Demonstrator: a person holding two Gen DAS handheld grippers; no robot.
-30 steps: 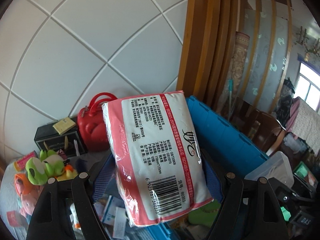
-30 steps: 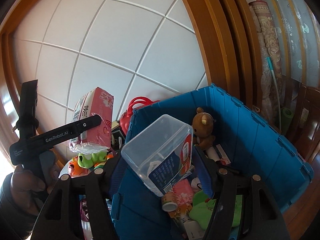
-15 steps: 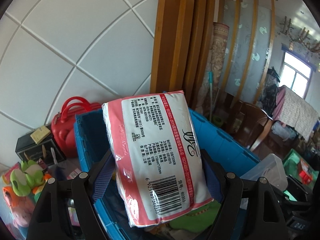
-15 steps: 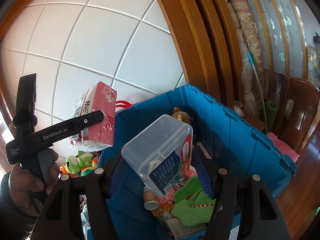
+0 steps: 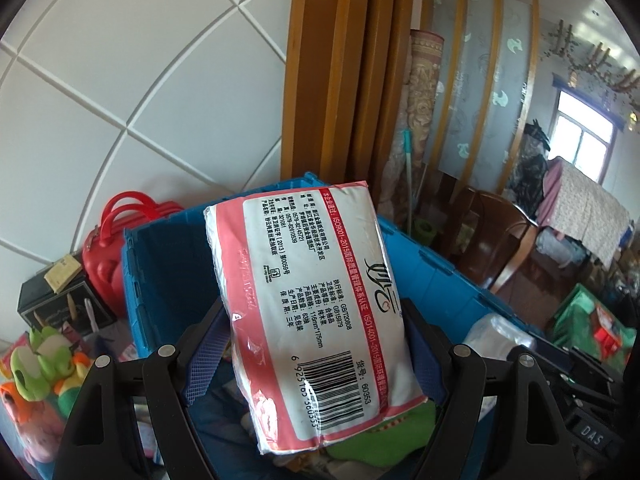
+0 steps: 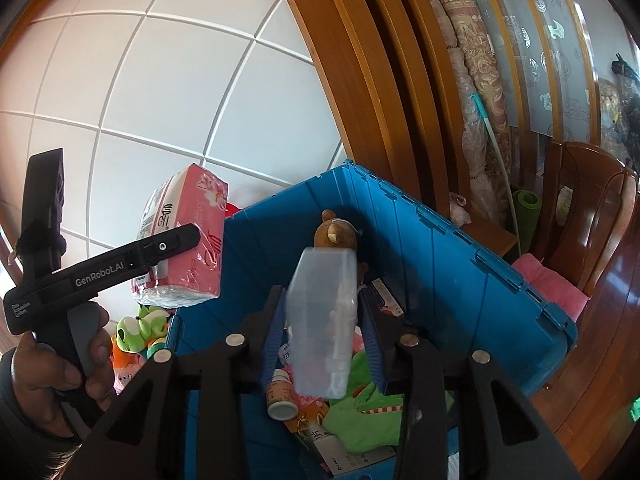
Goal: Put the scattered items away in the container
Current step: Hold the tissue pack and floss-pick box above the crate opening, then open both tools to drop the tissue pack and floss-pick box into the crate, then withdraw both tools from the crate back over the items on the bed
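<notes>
Blue crate (image 6: 460, 280) sits just ahead of and below both sets of fingers, its inside already holding a small brown teddy bear (image 6: 334, 234) at the far wall, a green cloth (image 6: 372, 412), a white-capped bottle (image 6: 282, 398) and a printed carton (image 6: 348, 452). Above its near edge the left gripper (image 5: 316, 344) pinches a pink-and-white tissue pack (image 5: 308, 304) between its blue-padded fingers (image 5: 204, 360), barcode end nearest the camera. The right gripper (image 6: 322, 328) has just been drawing its fingers together; a clear plastic box (image 6: 322, 320) stands between them, blurred, and whether the pads actually press on it cannot be made out. The box's lower end hides part of the crate's contents, and the pack blocks most of the crate floor in the left wrist view. A hand (image 6: 60, 372) holding the left gripper's handle shows at the lower left of the right wrist view, its sleeve cut off by the frame. Left of the crate lie a green plush toy (image 5: 44, 360), a red handled case (image 5: 108, 248) and a black box (image 5: 60, 300); what they rest on is mostly hidden. Behind rise a white panelled wall (image 5: 140, 80), a wooden frame (image 5: 340, 72), a rolled patterned mat (image 6: 476, 100) and a wooden chair (image 6: 588, 208) on a polished wood floor (image 6: 600, 380).
</notes>
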